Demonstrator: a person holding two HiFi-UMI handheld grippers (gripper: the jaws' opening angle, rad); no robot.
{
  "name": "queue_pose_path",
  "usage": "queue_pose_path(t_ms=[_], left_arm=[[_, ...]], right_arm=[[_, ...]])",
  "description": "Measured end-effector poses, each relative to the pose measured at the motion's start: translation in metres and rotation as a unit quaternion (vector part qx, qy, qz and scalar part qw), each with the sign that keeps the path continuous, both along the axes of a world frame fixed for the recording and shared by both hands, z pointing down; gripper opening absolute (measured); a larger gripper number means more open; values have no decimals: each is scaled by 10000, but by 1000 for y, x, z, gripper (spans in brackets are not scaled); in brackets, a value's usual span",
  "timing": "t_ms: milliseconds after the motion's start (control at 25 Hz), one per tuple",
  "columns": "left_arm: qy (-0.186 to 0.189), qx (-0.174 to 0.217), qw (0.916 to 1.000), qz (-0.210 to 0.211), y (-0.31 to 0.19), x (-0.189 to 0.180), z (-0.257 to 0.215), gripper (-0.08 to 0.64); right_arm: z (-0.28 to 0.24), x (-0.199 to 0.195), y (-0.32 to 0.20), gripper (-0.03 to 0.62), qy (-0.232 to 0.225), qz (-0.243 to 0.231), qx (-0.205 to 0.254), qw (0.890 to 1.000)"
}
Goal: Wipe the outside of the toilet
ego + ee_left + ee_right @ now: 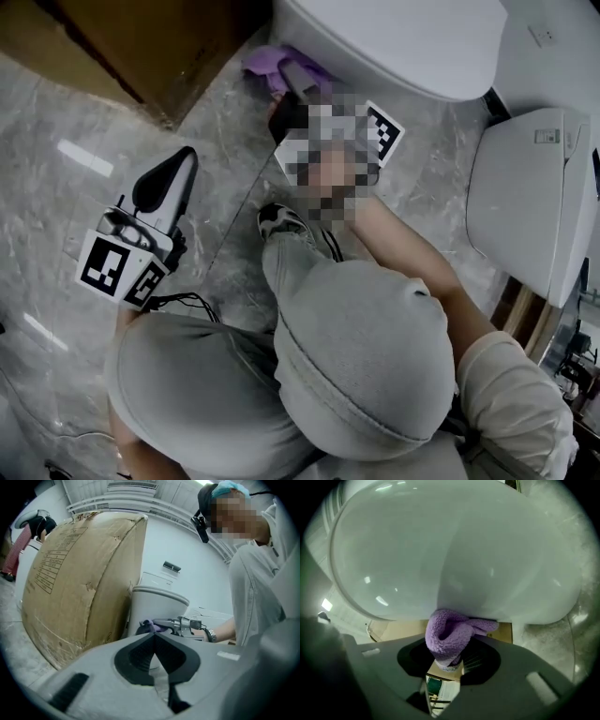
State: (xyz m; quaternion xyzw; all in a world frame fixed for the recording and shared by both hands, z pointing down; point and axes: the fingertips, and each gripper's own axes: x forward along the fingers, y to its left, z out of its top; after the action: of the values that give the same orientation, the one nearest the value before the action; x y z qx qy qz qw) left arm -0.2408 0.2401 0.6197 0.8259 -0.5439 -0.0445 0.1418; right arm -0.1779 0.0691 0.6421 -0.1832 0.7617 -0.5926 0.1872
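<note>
The white toilet (403,42) stands at the top of the head view; its bowl (450,550) fills the right gripper view and shows small in the left gripper view (157,606). A purple fluffy cloth (452,634) is pinched in my right gripper (449,660), which is shut on it and presses it against the bowl's lower outside. The cloth (272,67) shows purple beside the toilet base. My left gripper (173,178) is held away over the floor at the left, jaws shut with nothing between them (157,660).
A large cardboard box (79,583) stands left of the toilet, its brown corner (141,47) at top left. A white toilet lid part (534,197) lies at the right. My knees and a shoe (281,225) are below on the grey marble floor (56,150).
</note>
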Motion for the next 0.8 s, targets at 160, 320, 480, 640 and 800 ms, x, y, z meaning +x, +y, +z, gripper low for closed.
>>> queue_pose_path(t_ms=[160, 320, 480, 640, 800], left_arm=[[-12, 150, 9999, 14, 5, -1, -8, 6], [-36, 257, 9997, 44, 11, 2, -12, 5], [-53, 321, 9995, 7, 13, 5, -20, 5], [-52, 286, 9995, -92, 19, 2, -21, 6], [-67, 264, 9995, -158, 17, -3, -23, 6]], right_arm=[[-37, -2, 13, 126, -92, -49, 261, 9996], [-67, -4, 31, 126, -93, -202, 553, 9982], [-109, -2, 48, 126, -211, -457, 1074, 9929], [-126, -1, 55, 126, -287, -502, 1289, 9900], [-105, -4, 48, 133, -200, -292, 1375, 9899]])
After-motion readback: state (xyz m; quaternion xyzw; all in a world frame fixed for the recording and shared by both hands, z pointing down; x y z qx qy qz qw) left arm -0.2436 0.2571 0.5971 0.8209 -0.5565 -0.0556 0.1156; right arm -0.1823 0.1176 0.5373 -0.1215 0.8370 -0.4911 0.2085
